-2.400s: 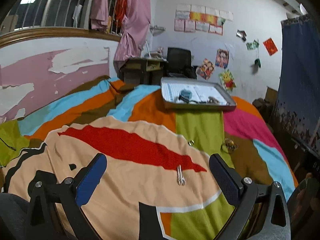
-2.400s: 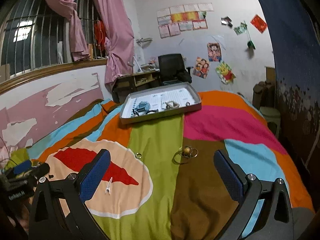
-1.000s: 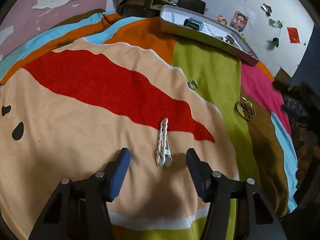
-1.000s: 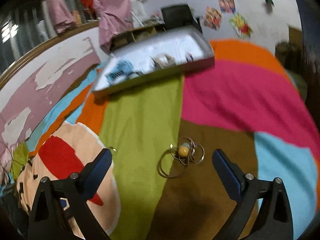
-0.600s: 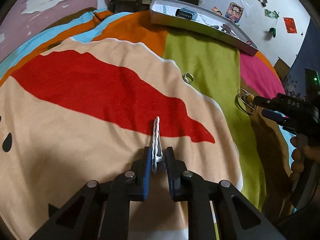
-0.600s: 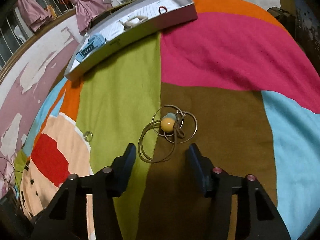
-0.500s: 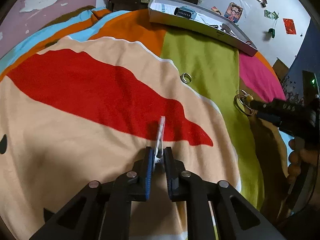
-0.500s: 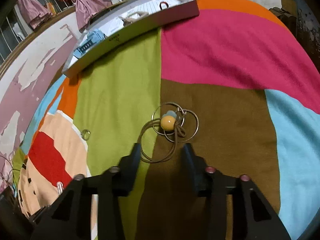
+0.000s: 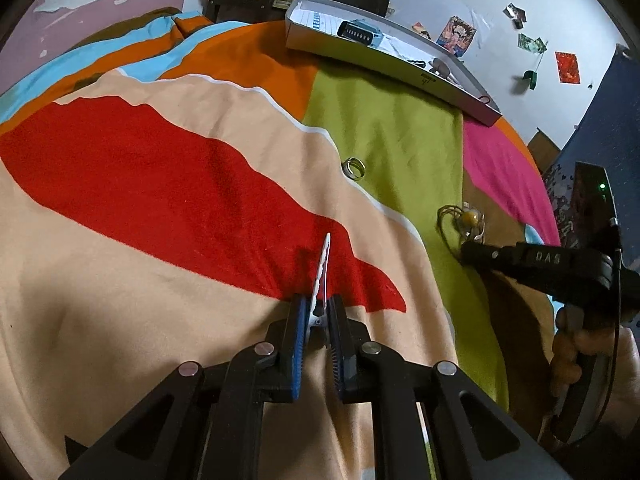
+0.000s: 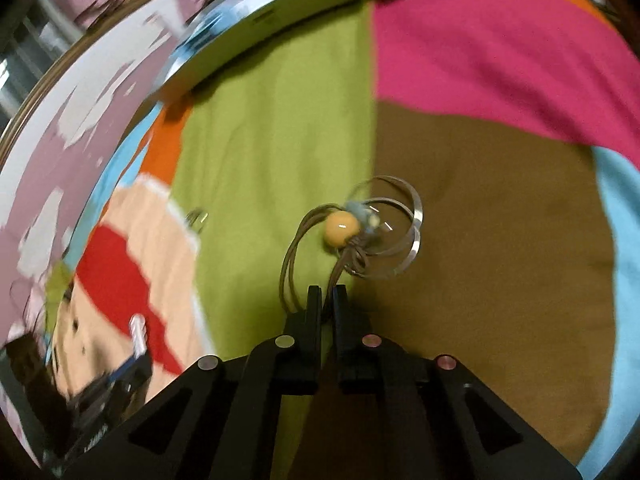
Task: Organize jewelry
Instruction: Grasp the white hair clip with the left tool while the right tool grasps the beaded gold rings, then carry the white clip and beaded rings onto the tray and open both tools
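Note:
My left gripper [image 9: 318, 306] is shut on a white hair clip [image 9: 323, 268], which sticks out forward over the red patch of the bedspread. My right gripper [image 10: 327, 300] is shut on the brown cord of a necklace [image 10: 360, 236] with a yellow bead and clear loops, lying where the green and brown patches meet. The same necklace [image 9: 464, 220] shows in the left wrist view with the right gripper's black fingers [image 9: 500, 258] on it. A small ring [image 9: 354, 168] lies on the green patch. The grey tray [image 9: 384, 62] sits at the far end of the bed.
A blue comb-like item [image 9: 360, 32] and other small pieces lie inside the tray. A person's hand [image 9: 576, 352] holds the right gripper at the right edge. Desk, chair and postered wall stand beyond the bed. The right wrist view is motion-blurred.
Both grippers came down to the bedspread and went from open to shut, the left on the hair clip and then the right on the necklace cord. The clip's tip now tilts up.

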Available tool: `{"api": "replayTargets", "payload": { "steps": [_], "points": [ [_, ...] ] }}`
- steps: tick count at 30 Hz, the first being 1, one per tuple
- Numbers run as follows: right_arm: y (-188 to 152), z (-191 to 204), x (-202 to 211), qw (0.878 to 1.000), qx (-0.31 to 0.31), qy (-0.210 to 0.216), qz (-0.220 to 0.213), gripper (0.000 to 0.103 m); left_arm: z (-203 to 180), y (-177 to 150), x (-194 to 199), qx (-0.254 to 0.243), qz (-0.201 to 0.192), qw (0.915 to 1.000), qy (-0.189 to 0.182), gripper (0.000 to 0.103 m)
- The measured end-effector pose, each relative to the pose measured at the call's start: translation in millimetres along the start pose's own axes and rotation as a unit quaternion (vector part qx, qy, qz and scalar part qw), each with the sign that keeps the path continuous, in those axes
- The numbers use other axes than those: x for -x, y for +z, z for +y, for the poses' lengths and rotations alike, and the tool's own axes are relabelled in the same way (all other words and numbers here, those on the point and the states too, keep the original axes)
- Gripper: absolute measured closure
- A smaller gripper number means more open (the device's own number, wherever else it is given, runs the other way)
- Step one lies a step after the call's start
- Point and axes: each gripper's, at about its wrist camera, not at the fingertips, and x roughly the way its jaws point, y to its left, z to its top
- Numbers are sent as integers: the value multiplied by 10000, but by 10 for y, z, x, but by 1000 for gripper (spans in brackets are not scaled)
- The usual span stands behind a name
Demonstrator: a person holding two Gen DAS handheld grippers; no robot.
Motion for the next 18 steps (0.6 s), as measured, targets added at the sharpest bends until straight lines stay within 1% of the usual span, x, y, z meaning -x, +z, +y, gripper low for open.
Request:
{"api": "replayTargets", "payload": {
  "steps": [3, 6, 9, 11, 13, 18],
  "points": [
    [-43, 174, -60, 9992, 364, 18, 184, 99, 12, -8, 1, 42, -11, 10000, -29, 92],
    [-57, 244, -55, 9989, 423, 83, 179, 100, 9, -13, 5, 46, -33, 10000, -30, 92],
    [-46, 296, -14, 9987, 428, 249, 70, 100, 7, -11, 17, 55, -72, 10000, -39, 92],
    [-33, 342, 61, 9980, 364, 510, -47, 100, 15, -15, 33, 96, -92, 9999, -61, 92],
    [-27, 392, 142, 9968, 383, 677, -183, 100, 18, -18, 31, 109, -84, 9999, -61, 92],
    [-37, 444, 337, 9934, 332, 995, -469, 101, -7, -34, 37, -9, -110, 9999, 17, 92]
  ]
}}
